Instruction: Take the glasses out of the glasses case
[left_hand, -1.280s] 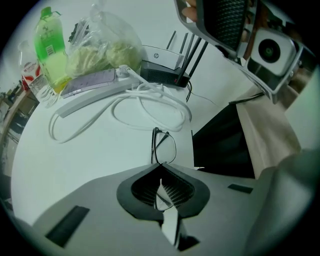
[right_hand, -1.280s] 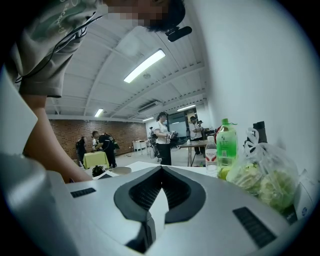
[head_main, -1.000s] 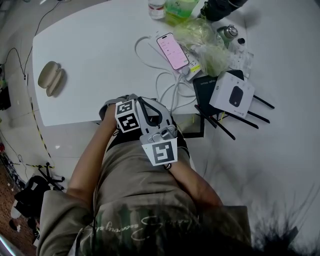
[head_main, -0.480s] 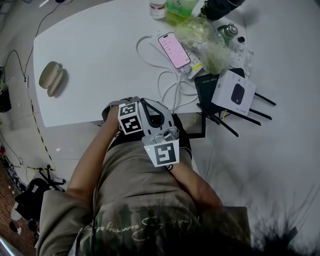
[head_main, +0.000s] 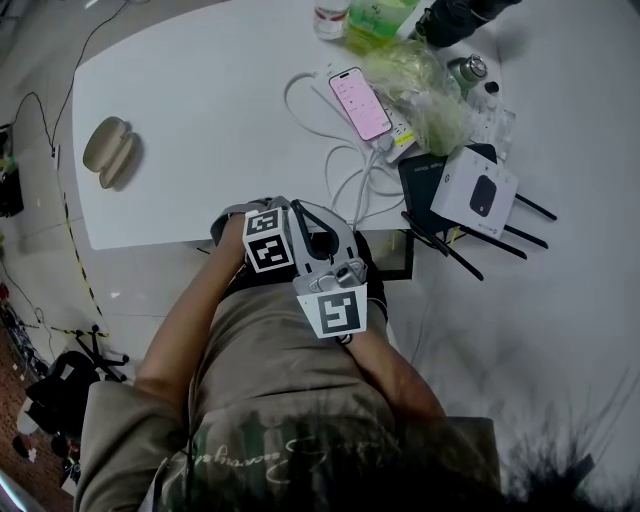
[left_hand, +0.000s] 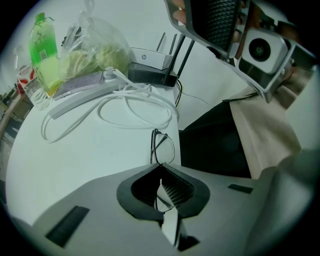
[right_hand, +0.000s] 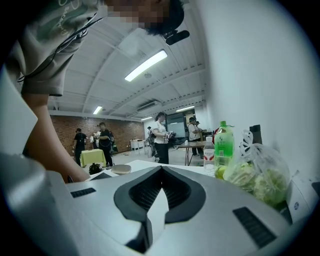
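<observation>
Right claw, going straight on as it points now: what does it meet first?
Likely nothing near: the right claw, shut and empty, aims over the table, between the glasses case on its left and bottles; depth unclear.

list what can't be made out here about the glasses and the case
- glasses: in the head view they are hidden behind the body of the left gripper. In the left gripper view its fingers cover the part they pinch.
- glasses case: too small in the head view to see inside.
</observation>
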